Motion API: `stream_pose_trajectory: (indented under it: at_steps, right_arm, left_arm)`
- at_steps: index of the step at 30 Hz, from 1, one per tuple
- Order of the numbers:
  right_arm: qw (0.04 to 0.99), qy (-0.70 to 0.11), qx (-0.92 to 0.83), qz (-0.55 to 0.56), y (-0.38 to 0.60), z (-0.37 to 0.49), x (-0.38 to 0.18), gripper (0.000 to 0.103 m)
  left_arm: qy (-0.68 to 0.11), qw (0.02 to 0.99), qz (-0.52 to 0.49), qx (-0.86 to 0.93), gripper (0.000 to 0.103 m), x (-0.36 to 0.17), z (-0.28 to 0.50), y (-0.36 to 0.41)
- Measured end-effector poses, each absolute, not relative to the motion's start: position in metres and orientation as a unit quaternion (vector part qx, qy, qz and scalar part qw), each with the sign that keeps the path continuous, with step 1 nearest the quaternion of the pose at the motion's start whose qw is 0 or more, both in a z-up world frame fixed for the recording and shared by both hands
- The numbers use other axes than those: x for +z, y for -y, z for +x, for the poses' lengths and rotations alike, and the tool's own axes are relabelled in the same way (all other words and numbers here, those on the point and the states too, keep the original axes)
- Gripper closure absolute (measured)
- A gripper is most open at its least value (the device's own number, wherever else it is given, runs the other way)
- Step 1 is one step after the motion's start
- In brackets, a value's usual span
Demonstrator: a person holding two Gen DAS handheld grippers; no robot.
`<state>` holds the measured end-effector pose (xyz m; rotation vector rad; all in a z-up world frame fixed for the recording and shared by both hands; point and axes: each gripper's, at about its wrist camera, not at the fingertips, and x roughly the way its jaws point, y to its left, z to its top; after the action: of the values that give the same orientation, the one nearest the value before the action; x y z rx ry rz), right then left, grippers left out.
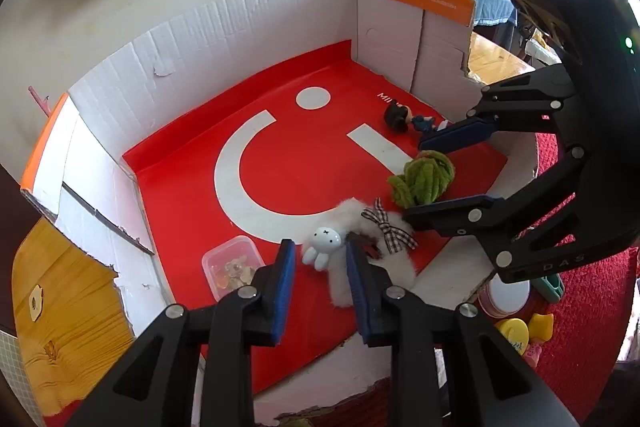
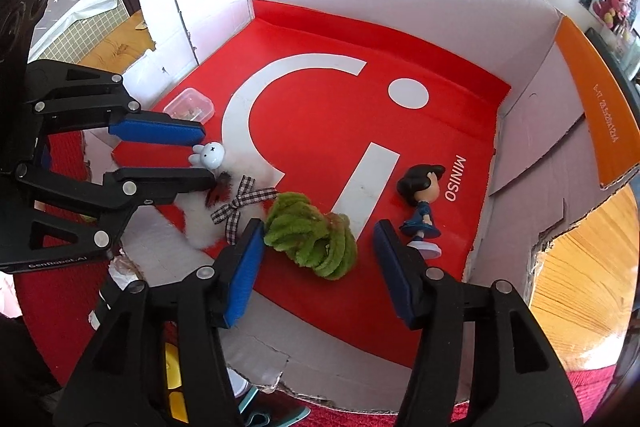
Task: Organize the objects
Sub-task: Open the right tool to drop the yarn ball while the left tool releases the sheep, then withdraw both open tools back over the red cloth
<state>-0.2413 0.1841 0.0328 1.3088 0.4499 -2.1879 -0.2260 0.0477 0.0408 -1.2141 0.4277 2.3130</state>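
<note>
Only the right wrist view shows the doll figurine [image 2: 421, 205] standing whole, at lower right beside the open, empty right tool [image 2: 316, 267] straddling the green yarn bundle [image 2: 312, 235]. Left tool [image 1: 320, 279], open and empty, frames the white rabbit plush [image 1: 326, 241]; clear box [image 1: 230, 265] sits lower left. Red floor [image 1: 192, 195] lies bare toward the cardboard walls [image 1: 224, 39].

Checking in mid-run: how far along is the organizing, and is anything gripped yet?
Nothing looks sorted yet. The white rabbit plush, green yarn bundle and doll figurine all lie loose on the red mat; the clear plastic box sits apart with only small bits inside. Neither gripper holds anything: the left gripper is open around the rabbit, the right gripper open around the yarn. All grasping and placing remains.
</note>
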Motion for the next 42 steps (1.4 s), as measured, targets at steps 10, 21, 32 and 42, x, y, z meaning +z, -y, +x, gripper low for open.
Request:
stream_pose_trajectory:
  at_steps: [10, 21, 32, 42]
  right_arm:
    - [0.272, -0.163, -0.814, 0.487, -0.184, -0.240, 0.034, 0.048]
    - [0.275, -0.158, -0.824, 0.469, -0.187, -0.222, 0.055, 0.048]
    - [0.266, -0.150, -0.851, 0.428, -0.185, -0.188, 0.094, 0.042]
    - [0.245, -0.146, -0.882, 0.374, -0.194, -0.142, 0.132, 0.034]
  left_arm:
    - [-0.159, 0.242, -0.442, 0.849, 0.072, 0.042, -0.226, -0.047]
    - [-0.144, 0.235, -0.423, 0.863, 0.067, 0.064, -0.210, -0.042]
    - [-0.131, 0.233, -0.383, 0.884, 0.061, 0.104, -0.168, -0.037]
    - [-0.092, 0.223, -0.336, 0.910, 0.050, 0.138, -0.124, -0.028]
